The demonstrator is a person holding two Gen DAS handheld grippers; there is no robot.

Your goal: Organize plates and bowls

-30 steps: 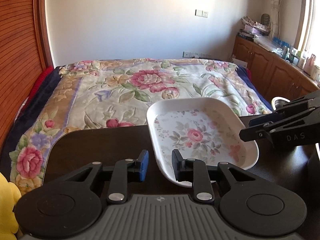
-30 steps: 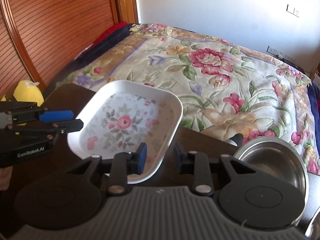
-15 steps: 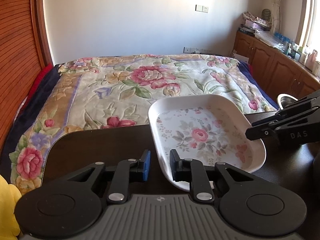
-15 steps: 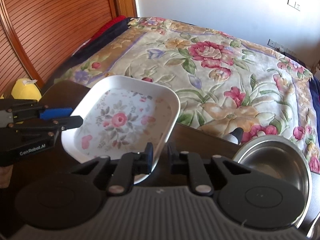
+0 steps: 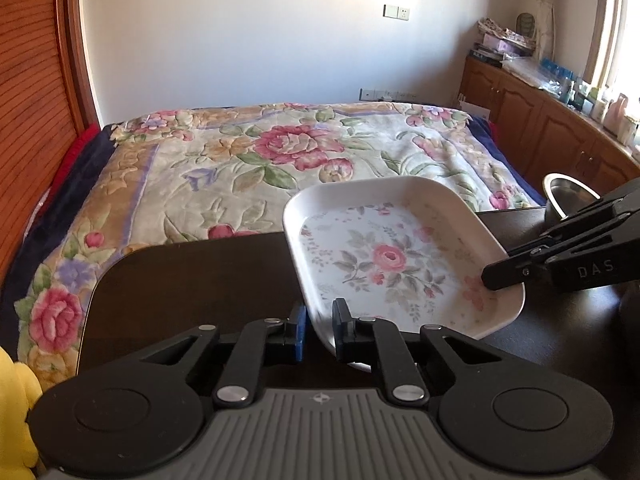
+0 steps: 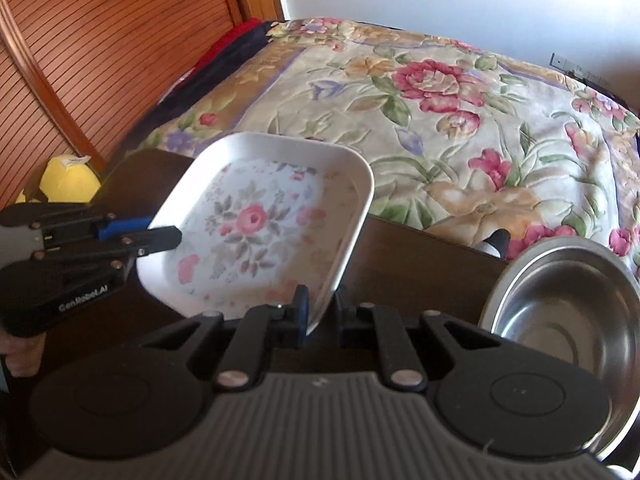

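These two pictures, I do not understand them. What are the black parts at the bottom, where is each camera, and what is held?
The black parts are hand-held grippers, each with two fingers; a person carries one in each hand. A camera sits on each gripper and looks forward along its fingers. One picture comes from the left gripper, the other from the right gripper; each also shows the other gripper from the side. Both are closed on opposite edges of the same white flowered tray, which appears lifted and tilted over a dark table. A steel bowl stands on the table. Behind is a bed with a flowered blanket.
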